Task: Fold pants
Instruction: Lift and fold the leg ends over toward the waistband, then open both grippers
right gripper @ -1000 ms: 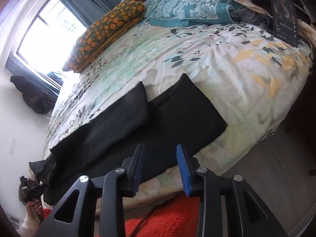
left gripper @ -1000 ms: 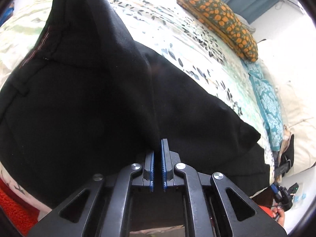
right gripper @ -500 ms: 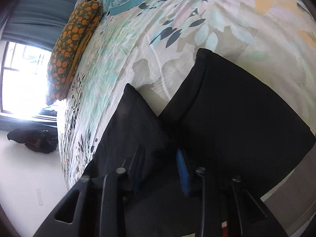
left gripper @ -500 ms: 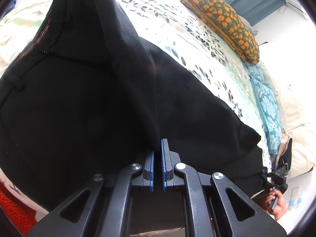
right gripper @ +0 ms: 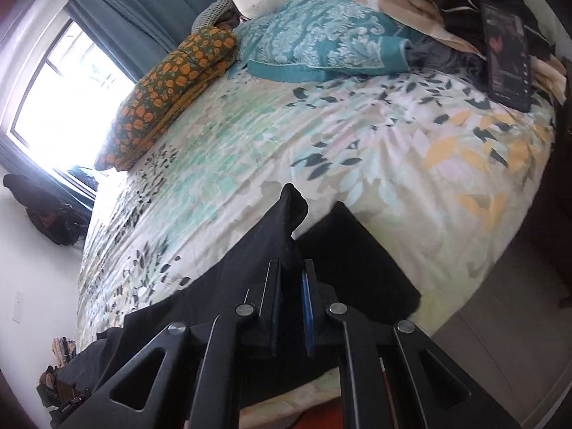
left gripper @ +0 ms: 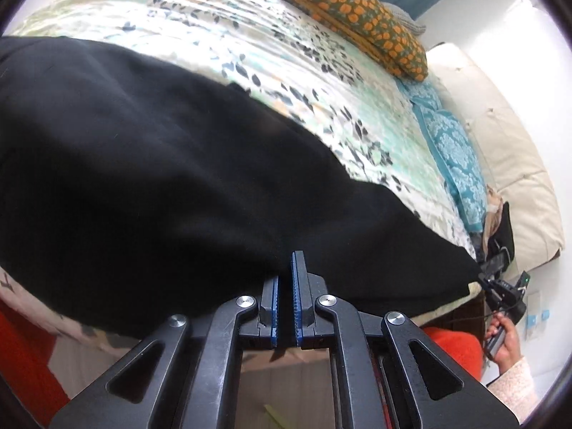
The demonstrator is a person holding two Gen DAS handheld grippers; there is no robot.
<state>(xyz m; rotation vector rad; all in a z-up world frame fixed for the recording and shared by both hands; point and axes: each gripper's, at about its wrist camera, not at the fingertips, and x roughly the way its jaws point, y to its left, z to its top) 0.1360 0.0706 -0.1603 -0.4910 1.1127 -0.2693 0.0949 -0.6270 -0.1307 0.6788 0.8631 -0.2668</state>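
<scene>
Black pants spread along the bed edge. Soft, floppy, light stuff, so best pinched at hems and corners. Left claw nearly closed at the edge, grip unclear; right claw clamped on a raised leg end.

Home bedroom. Bed with floral leaf-print cover fills scene. At bed's head: orange-flowered pillow, teal patterned pillow, cream padded headboard. Beyond bed: bright window, teal curtains.
</scene>
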